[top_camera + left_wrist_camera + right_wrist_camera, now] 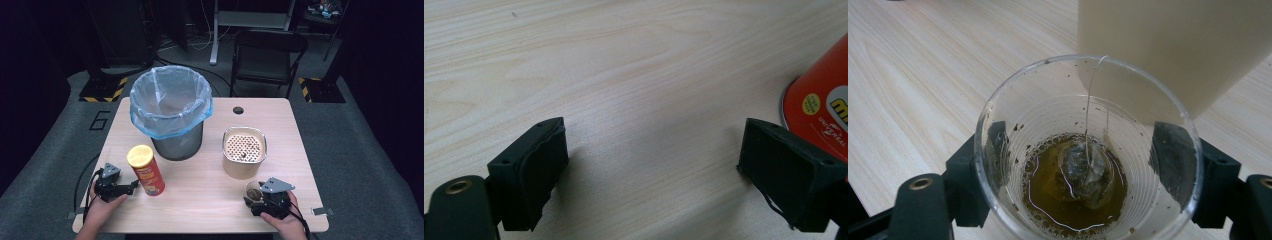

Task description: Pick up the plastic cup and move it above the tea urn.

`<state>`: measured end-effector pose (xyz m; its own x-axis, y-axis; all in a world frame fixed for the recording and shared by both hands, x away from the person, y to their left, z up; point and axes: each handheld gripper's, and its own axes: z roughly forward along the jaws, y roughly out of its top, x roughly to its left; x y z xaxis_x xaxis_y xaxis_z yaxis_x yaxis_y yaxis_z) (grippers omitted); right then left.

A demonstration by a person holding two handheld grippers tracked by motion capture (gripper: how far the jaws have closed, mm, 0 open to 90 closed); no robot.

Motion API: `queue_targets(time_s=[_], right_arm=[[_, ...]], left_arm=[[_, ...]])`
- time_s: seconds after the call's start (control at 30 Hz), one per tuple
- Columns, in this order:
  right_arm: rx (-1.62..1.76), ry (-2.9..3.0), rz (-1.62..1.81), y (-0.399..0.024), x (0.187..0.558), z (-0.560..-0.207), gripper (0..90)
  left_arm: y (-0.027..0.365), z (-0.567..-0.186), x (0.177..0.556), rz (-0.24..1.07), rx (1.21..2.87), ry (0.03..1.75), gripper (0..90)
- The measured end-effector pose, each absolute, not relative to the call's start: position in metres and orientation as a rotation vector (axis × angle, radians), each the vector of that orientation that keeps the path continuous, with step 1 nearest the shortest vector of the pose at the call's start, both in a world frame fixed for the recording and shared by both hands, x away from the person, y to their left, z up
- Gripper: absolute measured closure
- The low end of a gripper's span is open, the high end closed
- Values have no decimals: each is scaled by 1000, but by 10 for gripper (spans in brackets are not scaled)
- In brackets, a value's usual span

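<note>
A clear plastic cup [1013, 115] holds brown tea and a tea bag [1087, 172] with its string over the rim. My right gripper [1085, 150] has its two pads against the cup's opposite sides. In the high view that cup [253, 190] stands at the table's near right with the right gripper [259, 199] behind it. At the near left, my left gripper [131, 188] rests low on the table, open with nothing between its jaws. A red crisp can [146, 170] with a yellow lid stands upright just beyond its tips. That can [824, 100] sits beside the outer jaw of the left gripper [654, 170].
A beige canister [243, 151] with a perforated top stands right behind the cup, close in the right gripper view [1168, 45]. A mesh bin [170, 112] lined with a blue bag stands at the back left of the wooden table [210, 190]. A folding chair [267, 55] is beyond the table.
</note>
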<state>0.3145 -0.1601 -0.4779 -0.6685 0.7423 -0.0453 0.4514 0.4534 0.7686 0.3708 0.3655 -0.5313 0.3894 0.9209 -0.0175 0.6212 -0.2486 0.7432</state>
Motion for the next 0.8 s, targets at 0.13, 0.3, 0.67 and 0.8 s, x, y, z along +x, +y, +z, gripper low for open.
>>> queue_targets(time_s=[0.13,0.3,0.67,0.8], right_arm=[[1008,2324,1061,-162,315,-478,233],[1041,2300,1052,-173,318,-476,234],[1169,2184,1036,-218,337,-473,237],[1178,2152,1002,-230,350,-476,237]], left_arm=[[366,-531,371,566,1974,1318,119],[366,-531,371,565,1973,1317,119],[366,-531,371,564,1974,1318,118],[366,-531,371,564,1974,1318,118]])
